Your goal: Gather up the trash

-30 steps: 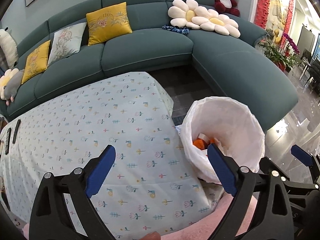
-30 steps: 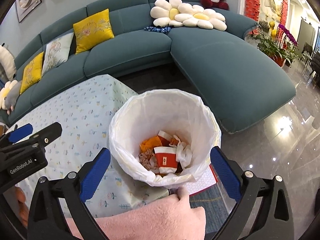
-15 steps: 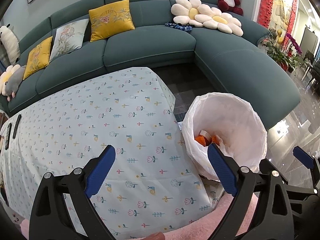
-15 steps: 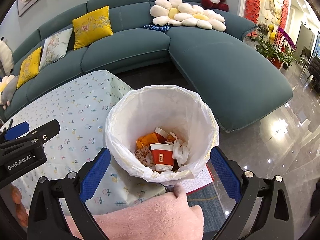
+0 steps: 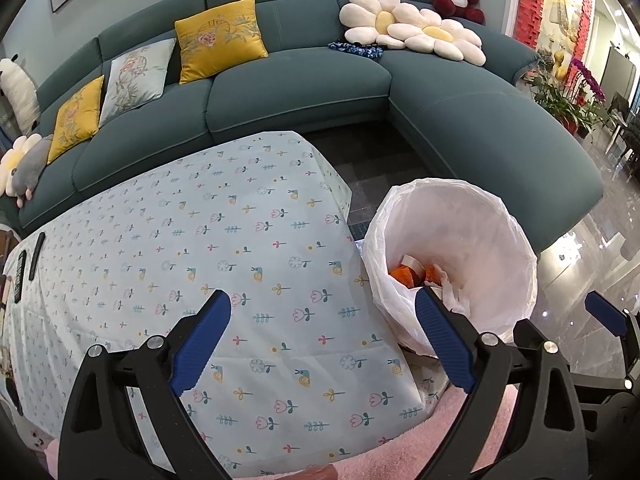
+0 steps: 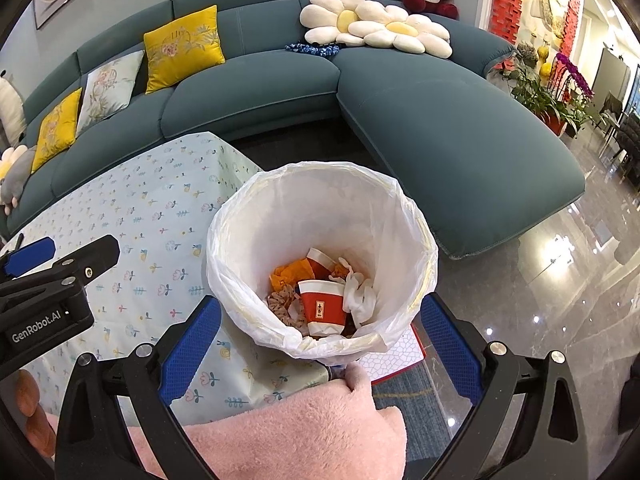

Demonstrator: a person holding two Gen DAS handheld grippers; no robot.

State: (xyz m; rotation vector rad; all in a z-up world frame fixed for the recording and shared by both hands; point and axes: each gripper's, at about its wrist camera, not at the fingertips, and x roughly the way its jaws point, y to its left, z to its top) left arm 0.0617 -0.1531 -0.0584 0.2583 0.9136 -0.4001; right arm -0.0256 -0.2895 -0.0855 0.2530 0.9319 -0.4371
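Both claws gape empty: the left claw (image 5: 320, 340) over the bare tabletop (image 5: 224, 240), the right claw (image 6: 320, 336) above the lined trash bin (image 6: 420, 248) beside it, red paper cup (image 6: 322, 308) inside; collecting looks finished, so next probably gather the liner

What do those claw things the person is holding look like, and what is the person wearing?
Each gripper, left and right, is a black plastic frame with silver bolts, and its two jaws are faced with textured blue pads. The left one carries white lettering, GenRobot.AI. The person wears a fluffy pink sleeve.
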